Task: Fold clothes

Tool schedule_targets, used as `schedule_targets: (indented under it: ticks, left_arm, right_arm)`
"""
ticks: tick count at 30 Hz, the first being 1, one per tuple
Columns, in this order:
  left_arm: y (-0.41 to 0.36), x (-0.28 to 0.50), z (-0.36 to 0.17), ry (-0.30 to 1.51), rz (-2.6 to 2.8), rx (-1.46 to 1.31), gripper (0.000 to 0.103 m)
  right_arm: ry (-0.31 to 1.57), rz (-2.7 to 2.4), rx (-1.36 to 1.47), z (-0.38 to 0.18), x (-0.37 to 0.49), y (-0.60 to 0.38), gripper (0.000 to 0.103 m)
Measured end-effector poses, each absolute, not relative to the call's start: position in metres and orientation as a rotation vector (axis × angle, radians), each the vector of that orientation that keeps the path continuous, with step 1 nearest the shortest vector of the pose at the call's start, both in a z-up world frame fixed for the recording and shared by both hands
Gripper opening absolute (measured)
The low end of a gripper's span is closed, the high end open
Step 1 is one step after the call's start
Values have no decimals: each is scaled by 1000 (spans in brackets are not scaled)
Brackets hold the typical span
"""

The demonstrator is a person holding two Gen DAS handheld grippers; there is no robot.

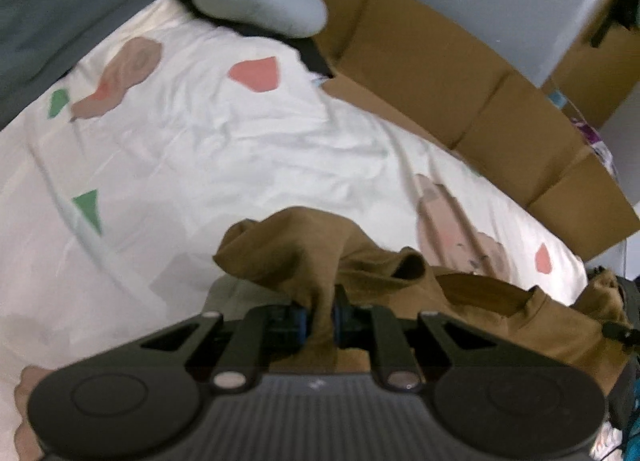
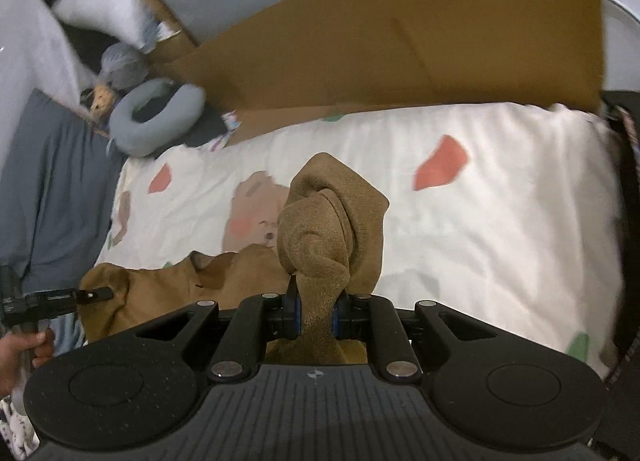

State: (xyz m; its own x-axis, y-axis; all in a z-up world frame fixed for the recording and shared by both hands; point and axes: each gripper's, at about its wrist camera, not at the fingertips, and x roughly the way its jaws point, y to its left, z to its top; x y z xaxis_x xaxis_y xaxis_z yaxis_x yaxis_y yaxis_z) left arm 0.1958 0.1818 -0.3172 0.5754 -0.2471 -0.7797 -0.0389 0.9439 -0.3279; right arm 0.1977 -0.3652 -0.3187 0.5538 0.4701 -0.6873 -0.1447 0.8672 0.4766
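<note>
Left gripper [image 1: 320,315] clamped on brown garment [image 1: 304,249]; right gripper [image 2: 316,311] pinching bunched end of same garment [image 2: 332,221], above patterned white bedsheet [image 2: 500,221], cardboard [image 2: 400,33] behind

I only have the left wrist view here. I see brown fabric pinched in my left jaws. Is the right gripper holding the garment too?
Observer: Yes. The right gripper is shut on a bunched, twisted end of the brown garment.
Operator: Where does the garment run between the two grippers?
Observer: In the right wrist view it sags onto the bedsheet, crumpled, toward the left gripper.
Operator: Anything at the bed's head I'm missing?
Observer: The grey neck pillow is a full U-shape beside a dark grey pillow.
</note>
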Motion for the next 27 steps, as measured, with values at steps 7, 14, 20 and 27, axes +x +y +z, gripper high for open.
schedule_targets:
  ticks: [7,14,20,27]
  left_arm:
    - [165,209,-323,957,-198,-348,12]
    - [148,215,-329,975,-278,-355,13]
    - [146,201,-347,1045,-276,-353,14]
    - [162,177,-353,1083,-238,-383,15]
  right_arm:
    - [931,272,390,-322,189,-398,12]
    - [928,159,376,-317,179,-422,12]
    - [1037,125,348,-341,170,-422,15]
    - [1080,116,344,-351,158,-422,25]
